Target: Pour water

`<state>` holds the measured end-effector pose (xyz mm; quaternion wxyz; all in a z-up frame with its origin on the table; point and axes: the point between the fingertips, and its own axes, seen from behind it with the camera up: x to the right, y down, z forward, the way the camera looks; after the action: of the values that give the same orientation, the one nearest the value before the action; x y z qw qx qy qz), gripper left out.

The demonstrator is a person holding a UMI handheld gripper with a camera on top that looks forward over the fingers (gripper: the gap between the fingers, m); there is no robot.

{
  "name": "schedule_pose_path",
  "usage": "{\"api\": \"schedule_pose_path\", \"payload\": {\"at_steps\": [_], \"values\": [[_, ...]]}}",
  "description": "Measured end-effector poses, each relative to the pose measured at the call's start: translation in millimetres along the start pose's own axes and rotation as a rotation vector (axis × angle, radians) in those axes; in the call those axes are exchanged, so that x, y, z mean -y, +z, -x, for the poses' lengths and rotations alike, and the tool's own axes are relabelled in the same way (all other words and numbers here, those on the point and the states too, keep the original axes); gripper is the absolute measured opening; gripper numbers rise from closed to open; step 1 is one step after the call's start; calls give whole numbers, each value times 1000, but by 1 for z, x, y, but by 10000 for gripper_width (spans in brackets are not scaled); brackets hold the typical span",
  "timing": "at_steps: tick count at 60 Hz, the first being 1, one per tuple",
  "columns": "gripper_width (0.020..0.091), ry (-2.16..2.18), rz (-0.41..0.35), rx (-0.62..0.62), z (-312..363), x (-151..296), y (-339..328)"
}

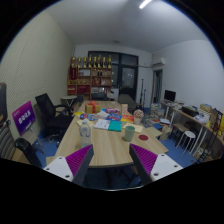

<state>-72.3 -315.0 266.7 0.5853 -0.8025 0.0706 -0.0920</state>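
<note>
Gripper open and empty at the tabletop's near edge, cups well beyond; we judge pouring not yet begun.

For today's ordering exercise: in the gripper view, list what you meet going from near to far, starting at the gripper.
Gripper, open and holding nothing → wooden table → clutter of cups and boxes → shelf against the back wall.

table items too small to identify
</note>
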Motion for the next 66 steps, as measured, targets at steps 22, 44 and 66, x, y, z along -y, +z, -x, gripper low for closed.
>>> {"api": "schedule_pose_path", "payload": {"at_steps": [22, 44, 66], "values": [[831, 10, -129, 76, 99, -4, 22], [833, 11, -155, 80, 185, -49, 234], [840, -34, -197, 7, 182, -41, 357]]}}
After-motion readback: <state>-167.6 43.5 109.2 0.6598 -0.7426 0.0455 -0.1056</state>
